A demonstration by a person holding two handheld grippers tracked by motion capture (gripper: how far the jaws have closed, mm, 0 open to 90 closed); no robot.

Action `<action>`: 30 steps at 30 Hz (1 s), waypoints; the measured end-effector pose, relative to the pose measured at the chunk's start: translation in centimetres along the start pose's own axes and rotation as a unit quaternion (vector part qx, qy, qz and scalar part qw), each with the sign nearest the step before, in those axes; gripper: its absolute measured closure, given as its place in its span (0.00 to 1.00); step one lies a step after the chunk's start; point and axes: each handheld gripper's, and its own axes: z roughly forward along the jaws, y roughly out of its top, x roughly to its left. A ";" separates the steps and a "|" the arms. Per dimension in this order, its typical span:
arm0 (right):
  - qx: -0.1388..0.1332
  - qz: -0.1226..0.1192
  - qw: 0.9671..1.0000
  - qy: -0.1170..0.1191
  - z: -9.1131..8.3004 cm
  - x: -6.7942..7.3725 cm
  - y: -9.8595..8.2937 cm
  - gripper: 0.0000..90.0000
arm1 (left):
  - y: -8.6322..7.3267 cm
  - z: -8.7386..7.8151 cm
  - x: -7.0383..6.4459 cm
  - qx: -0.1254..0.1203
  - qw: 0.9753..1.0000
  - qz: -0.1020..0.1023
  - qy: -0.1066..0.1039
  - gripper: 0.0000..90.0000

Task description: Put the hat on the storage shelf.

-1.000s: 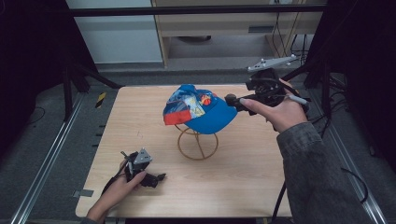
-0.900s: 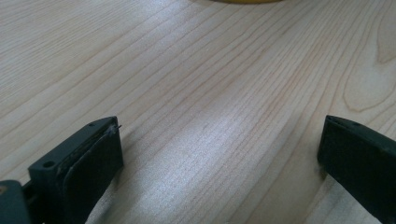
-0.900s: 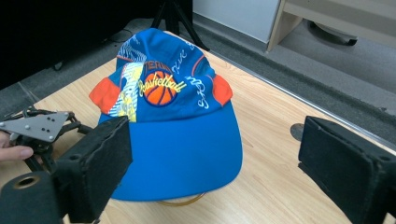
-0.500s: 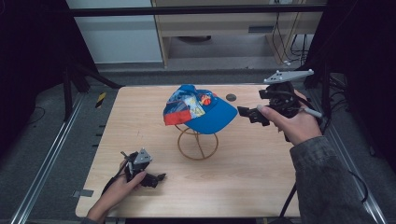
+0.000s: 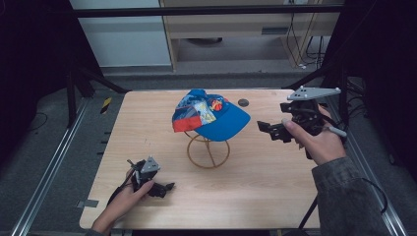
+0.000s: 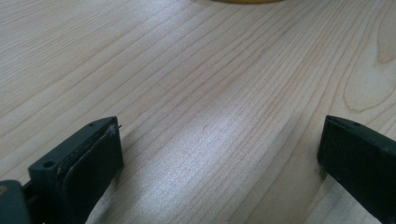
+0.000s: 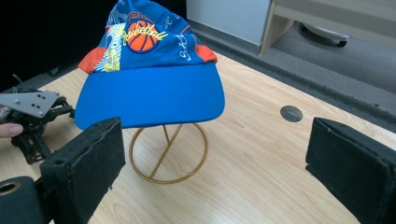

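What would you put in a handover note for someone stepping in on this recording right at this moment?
Right gripper: open, empty, held above the table to the right of the cap, jaws pointing at its brim.
Left gripper: open, empty, resting low at the table's near-left corner.
Cap: sits on the gold wire stand at mid-table, brim facing the right gripper.
Done: cap appears placed on the stand, nothing gripped.
Left: probably only checking the cap sits steady; the next step is not clear from the pictures.
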 end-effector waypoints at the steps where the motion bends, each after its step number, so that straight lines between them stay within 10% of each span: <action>1: -0.002 0.002 1.000 -0.001 -0.1 -0.1 -0.2 0.05 | 0.0 0.0 0.0 0.000 1.000 0.000 0.001 0.00; 30: -0.015 0.030 0.998 -0.050 0.4 -2.2 -7.5 0.10 | 0.0 0.0 0.0 0.003 1.000 -0.001 0.001 0.00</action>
